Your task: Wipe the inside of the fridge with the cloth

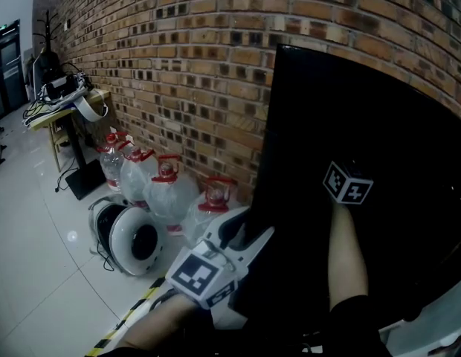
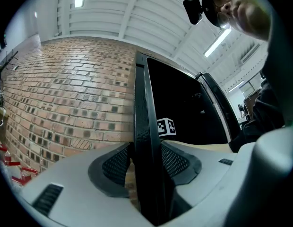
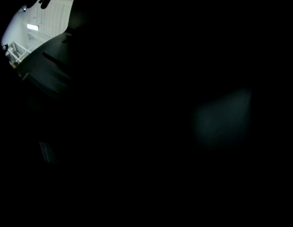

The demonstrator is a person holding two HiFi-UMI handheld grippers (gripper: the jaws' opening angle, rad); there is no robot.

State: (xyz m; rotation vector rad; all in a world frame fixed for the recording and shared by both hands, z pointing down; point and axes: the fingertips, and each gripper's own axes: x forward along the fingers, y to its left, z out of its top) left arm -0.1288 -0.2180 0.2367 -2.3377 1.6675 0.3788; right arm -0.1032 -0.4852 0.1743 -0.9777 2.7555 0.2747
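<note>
The black fridge (image 1: 379,125) stands against a brick wall (image 1: 178,58). We find the cloth in no view, and we judge it to be inside the unlit cabinet with the right gripper (image 1: 348,183). Only that gripper's marker cube and the forearm behind it show in the head view. Its own view is almost wholly dark, so we cannot tell whether its jaws are apart or together, nor what the faint paler patch there is.

The left gripper (image 2: 146,160) is clamped on the edge of the door (image 2: 145,126), one ribbed pad pressed to each face of the panel.

Wiping appears to be the step in hand. To do it well, we would have the left gripper hold the door wide and steady, since a drifting panel would crowd the reaching arm. We would press the cloth flat and work from the top of the cabinet down in overlapping passes, then run it into the corners. With so little light inside, the strokes should be slow and guided by contact, not by sight.

Red-capped water jugs (image 1: 167,184) sit on the floor (image 1: 37,222) just beside the fridge, clear of the work.
</note>
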